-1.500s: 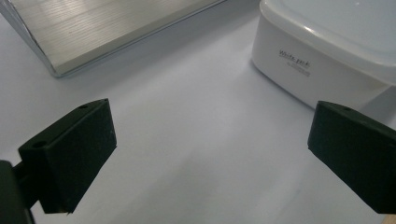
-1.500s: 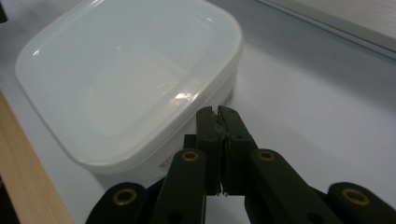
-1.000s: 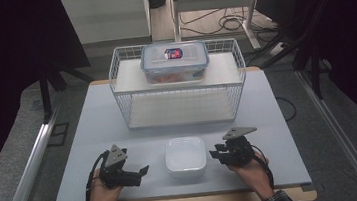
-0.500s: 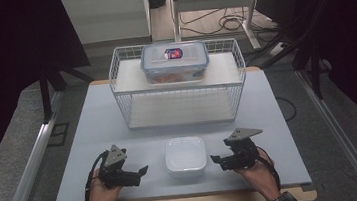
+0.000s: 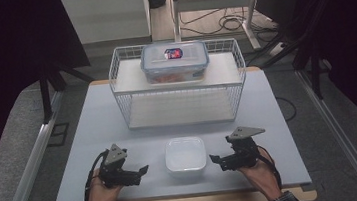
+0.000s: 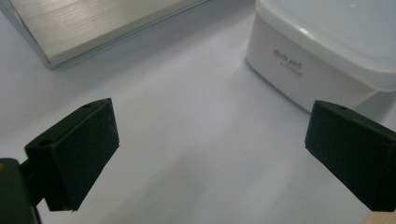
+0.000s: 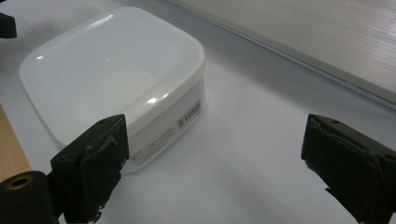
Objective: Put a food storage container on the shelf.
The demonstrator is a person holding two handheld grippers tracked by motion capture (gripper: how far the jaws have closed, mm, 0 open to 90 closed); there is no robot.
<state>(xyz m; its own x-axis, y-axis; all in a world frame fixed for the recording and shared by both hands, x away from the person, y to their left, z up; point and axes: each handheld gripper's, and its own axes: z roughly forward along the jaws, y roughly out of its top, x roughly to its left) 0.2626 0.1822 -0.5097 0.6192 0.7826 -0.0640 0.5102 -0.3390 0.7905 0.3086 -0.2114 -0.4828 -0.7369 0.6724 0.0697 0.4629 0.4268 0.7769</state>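
While I held both hands near the bench's front edge, the white container (image 5: pixel 186 155) lay between my left hand-held gripper (image 5: pixel 142 170) and right hand-held gripper (image 5: pixel 214 158), roughly equidistant; both stood released, the right's jaws having just been opening, empty.

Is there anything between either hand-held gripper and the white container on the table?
Nothing visible. The white container sits on bare table between the left hand-held gripper and the right hand-held gripper, both open and pointing at it. The right one's jaws have just been opening, with nothing between them.
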